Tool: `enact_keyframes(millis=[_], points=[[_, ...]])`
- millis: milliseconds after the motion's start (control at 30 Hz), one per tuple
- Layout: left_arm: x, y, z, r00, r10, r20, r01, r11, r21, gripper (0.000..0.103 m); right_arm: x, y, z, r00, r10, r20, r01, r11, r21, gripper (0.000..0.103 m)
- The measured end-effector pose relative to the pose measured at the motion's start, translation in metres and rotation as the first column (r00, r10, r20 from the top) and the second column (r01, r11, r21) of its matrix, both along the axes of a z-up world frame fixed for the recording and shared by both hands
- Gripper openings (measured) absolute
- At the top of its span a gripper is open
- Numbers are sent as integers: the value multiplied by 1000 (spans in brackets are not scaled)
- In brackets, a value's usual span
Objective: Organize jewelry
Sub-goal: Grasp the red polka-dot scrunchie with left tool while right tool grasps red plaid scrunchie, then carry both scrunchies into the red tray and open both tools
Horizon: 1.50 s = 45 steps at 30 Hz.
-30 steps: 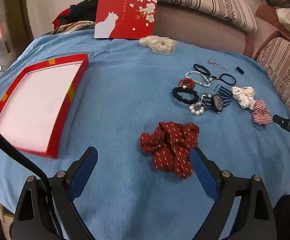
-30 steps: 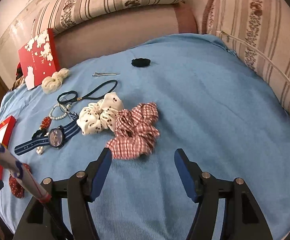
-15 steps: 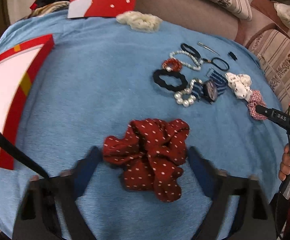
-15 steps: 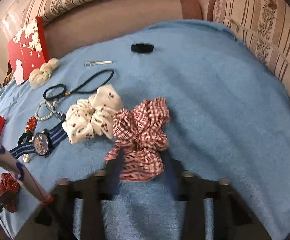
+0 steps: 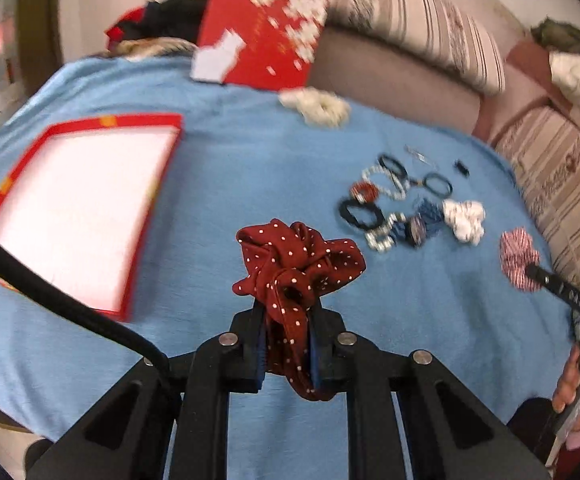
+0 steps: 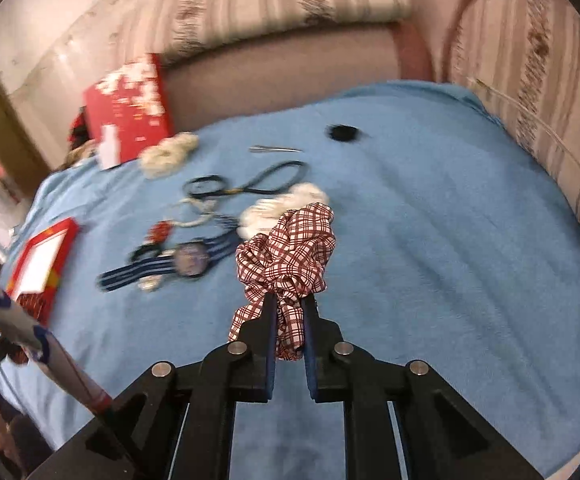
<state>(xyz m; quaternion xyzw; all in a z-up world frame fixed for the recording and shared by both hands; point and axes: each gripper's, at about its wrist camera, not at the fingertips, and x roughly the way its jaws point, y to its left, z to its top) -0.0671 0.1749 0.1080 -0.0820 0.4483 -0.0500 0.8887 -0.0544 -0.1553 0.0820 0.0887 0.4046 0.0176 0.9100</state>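
My left gripper (image 5: 287, 308) is closing its jaws on a dark red polka-dot scrunchie (image 5: 298, 256), which bunches between the pads and hangs above the blue blanket (image 5: 249, 168). My right gripper (image 6: 290, 300) is closing its jaws on a red-and-white plaid scrunchie (image 6: 290, 248), pinched and raised off the blanket. An open red box (image 5: 117, 122) with a white inside lies at the left. The remaining jewelry sits in a cluster: a blue striped watch (image 6: 189, 260), a white spotted scrunchie (image 6: 281, 204), a black hair tie (image 5: 360, 214) and a black cord (image 6: 249, 184).
The red flowered lid (image 5: 261, 44) leans on the sofa back at the far edge, with a cream scrunchie (image 5: 318, 106) in front of it. A metal hair clip (image 6: 275, 149) and a small black item (image 6: 342, 132) lie farther back. Striped cushions border the right side.
Both grippers went from wide open around their scrunchies to pinching them, then rose, lifting the red dotted scrunchie and the plaid scrunchie off the blanket.
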Motion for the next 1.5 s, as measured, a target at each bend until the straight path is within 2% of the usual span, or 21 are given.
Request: enact_keyframes(millis=[267,600,867,1000,1133,1233,1333,1367,1433,1500], points=[[10,78,23,985,161,55,-161,987,-1,15,2,92,21,976,217,7,-217,976,-9,12],[63,170,15,947,309,84,-312,949,31,15,44,236,21,899,439,-8,-439,898,-11,12],[125,247,-7,911,410,47,-412,910,49,16,112,351,7,849,527,-31,-526,850,21,12],[140,275,-22,892,452,19,-452,892,-21,16,146,399,-9,830,555,-53,-557,830,-22,12],[154,287,-35,883,468,19,-468,883,3,17,174,423,-29,828,554,-84,-559,826,-63,12],[156,291,-39,872,489,14,-489,872,-8,23,188,429,-40,835,541,-101,-548,833,-74,13],[155,295,-43,865,503,6,-502,864,-26,33,197,434,-46,843,528,-101,-536,839,-91,21],[154,295,-42,865,502,7,-502,864,-32,38,198,434,-46,845,525,-98,-534,840,-97,26],[152,293,-38,864,503,23,-502,864,-39,42,196,432,-42,850,520,-82,-526,845,-97,44],[150,291,-32,861,506,42,-505,862,-40,48,189,426,-36,851,521,-67,-525,847,-84,47]])
